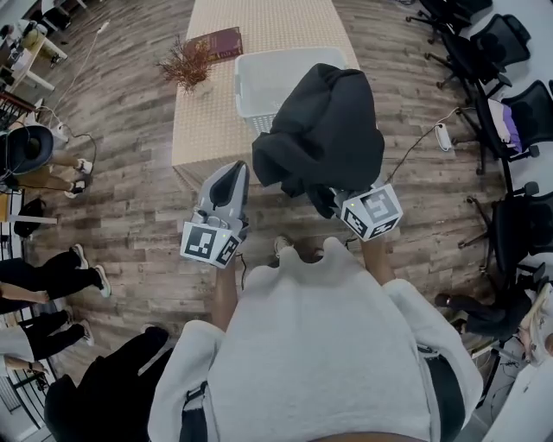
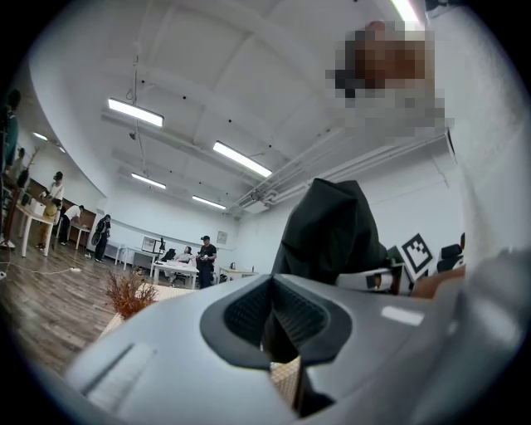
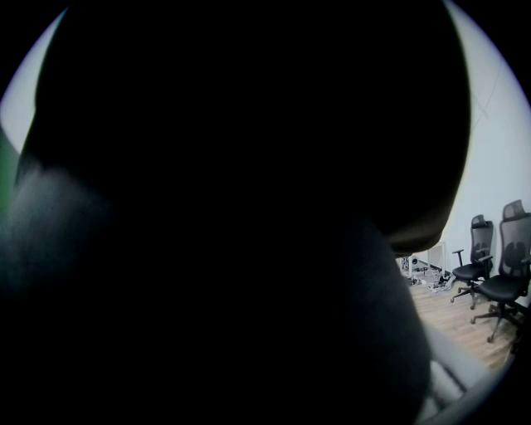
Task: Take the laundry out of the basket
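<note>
Centre frame, head view: black fabric garment (image 1: 324,129) hangs in the air, overlapping the near right corner of the white slatted plastic basket (image 1: 259,73) (basket sits on the beige woven-top table (image 1: 259,22)). Right gripper (image 1: 371,213), at the garment's lower right, is clamped on it; black cloth fills its own view. Left gripper (image 1: 235,173), just left of the garment: jaws together, nothing held. Dried reddish plant (image 1: 186,62) stands upper left of the basket.

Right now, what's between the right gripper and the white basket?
The black garment. In the head view it hangs from the right gripper and covers the near corner of the white basket.
</note>
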Available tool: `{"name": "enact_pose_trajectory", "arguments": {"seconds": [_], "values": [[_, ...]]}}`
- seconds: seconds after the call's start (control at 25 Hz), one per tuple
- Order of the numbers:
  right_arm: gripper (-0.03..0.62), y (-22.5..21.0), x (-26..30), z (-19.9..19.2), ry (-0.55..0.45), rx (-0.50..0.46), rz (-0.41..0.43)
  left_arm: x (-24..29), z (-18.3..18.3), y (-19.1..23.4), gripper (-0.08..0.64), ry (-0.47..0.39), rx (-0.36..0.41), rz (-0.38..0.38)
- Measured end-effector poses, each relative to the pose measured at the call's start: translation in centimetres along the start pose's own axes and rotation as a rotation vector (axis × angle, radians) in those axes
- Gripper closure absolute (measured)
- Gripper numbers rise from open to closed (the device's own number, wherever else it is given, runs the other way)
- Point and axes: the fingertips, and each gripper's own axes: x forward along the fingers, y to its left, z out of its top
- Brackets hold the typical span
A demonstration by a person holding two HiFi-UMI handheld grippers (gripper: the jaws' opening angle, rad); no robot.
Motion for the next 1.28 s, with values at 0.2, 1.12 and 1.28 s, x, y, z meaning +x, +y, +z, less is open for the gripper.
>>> {"name": "enact_pose_trajectory", "arguments": {"seconds": [0.2,1.12,1.28], "values": [[0.431,0.5,-4.2,-1.4,0.01,0.015,0.011,-1.3,-0.8,-3.6,0.552,0.022,0.015,0.02],[0.433,1.4,-16.9,-2.3,0.004,0.009,0.081,-5.2,-1.3,-17.1,0.552,0.025,0.046,0.07],[0.433,1.6,-17.2,-2.1,0.001,-0.004,0.082,-5.3,-1.0,-17.6,0.552,0.011,0.047,0.065]]}}
